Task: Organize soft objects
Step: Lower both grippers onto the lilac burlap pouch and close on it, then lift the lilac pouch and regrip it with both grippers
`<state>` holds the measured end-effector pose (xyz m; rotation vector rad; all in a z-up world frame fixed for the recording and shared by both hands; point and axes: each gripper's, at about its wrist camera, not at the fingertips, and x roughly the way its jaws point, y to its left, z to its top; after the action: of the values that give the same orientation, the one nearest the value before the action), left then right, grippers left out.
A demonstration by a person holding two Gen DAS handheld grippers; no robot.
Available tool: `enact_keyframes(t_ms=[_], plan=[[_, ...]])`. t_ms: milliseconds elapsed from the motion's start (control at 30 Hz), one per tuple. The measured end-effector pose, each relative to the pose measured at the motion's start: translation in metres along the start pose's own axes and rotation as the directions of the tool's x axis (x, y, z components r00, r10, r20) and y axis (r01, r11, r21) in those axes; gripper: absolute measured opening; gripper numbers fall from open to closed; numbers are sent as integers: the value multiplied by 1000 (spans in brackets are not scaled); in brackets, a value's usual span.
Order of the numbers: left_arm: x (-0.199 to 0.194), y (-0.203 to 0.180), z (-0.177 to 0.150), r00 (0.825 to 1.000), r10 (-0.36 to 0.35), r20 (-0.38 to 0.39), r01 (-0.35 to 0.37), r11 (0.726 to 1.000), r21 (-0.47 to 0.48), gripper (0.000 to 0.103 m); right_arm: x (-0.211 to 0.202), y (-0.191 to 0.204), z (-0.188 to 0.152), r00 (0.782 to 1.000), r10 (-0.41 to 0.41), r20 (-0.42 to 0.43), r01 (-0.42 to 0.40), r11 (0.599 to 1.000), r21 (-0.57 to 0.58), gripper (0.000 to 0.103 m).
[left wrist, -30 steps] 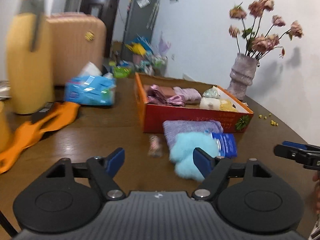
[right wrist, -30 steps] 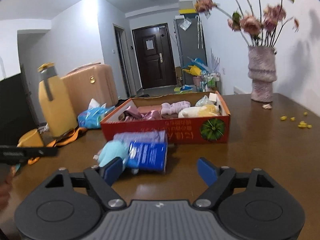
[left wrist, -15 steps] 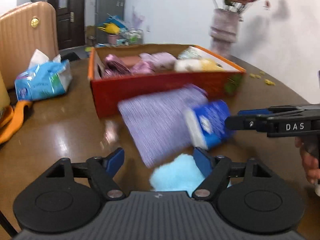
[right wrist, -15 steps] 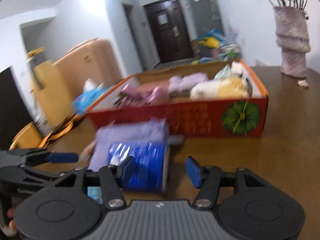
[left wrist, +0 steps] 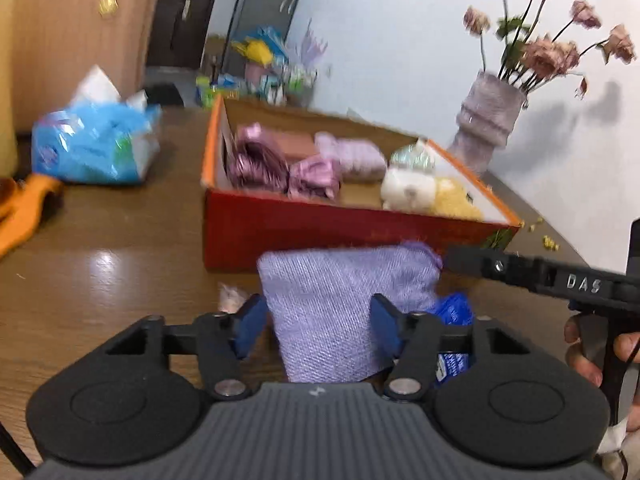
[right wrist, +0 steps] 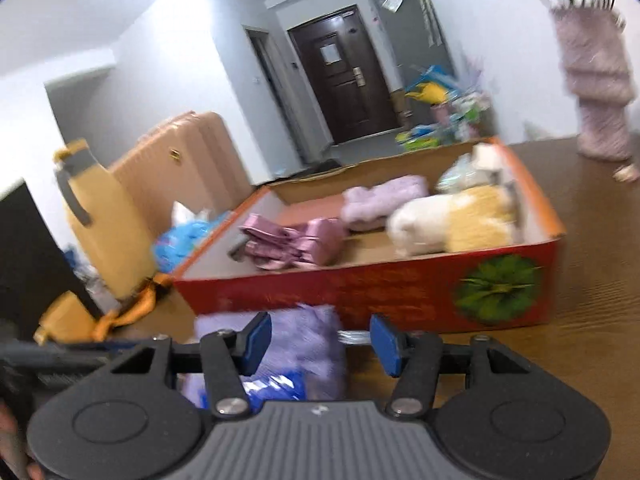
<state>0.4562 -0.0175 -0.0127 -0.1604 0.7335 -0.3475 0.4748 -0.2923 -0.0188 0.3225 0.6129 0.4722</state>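
Step in hand, by the look of it: taking up the lavender cloth for the red box.

Lavender cloth: on the bench, just in front of the box's near wall, between the blue pads of the left claw. Pads right at the cloth's sides; impossible to tell whether already biting or only flanking. Right claw: released, jaws apart, low over the cloth's far edge and the blue pack beside it.

- Close the left claw fully on a thick fold, not on a thin edge; likely to slip out otherwise.
- Keep the right claw clear of the fabric, or use it to pin the blue pack down, to avoid dragging the pack along.
- Lift straight up, high enough to clear the near wall.
- Aim for the bare cardboard floor between the pink bundles and the plush toy.
- Release only once low inside, to keep the fold intact.
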Motion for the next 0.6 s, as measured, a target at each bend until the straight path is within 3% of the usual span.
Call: enact_keyframes(t_ms=[67, 100, 167, 233, 367, 400, 433, 500, 600], plan=[[11, 1, -3, 999, -15, -31, 14, 1000, -19, 49, 11, 3, -5, 1000, -5, -19, 5, 1000, -7, 52], [15, 2, -5, 999, -32, -43, 30, 999, -30, 44, 15, 4, -9, 999, -15, -28, 15, 1000, -13, 45], [12, 3, -9, 999, -35, -35, 34, 999, -21, 20, 19, 7, -14, 999, -32, -41, 31, 999, -32, 19], [11, -4, -11, 999, -32, -26, 32, 999, 19, 7, 17, 10, -15, 999, -15, -29, 13, 999, -38, 8], [-10, -15, -2, 997, -52, 48, 50, 998, 44, 5, 0, 21, -11, 998, 4, 59, 0, 998, -68, 4], [-21, -17, 1, 995, -57, 77, 53, 997, 47, 5, -20, 33, -3, 992, 17, 128, -5, 996, -88, 4], [-36, -21, 6, 991, -68, 115, 63, 997, 53, 5, -20, 33, -3, 992, 17, 128, -5, 996, -88, 4], [-67, -29, 13, 978, -103, 183, 92, 994, 65, 5, -55, 58, 11, 978, -3, 208, 31, 991, -132, 4], [-113, -45, 15, 957, -159, 243, 137, 985, 105, 5, -84, 75, 16, 970, -11, 243, 52, 985, -164, 4]])
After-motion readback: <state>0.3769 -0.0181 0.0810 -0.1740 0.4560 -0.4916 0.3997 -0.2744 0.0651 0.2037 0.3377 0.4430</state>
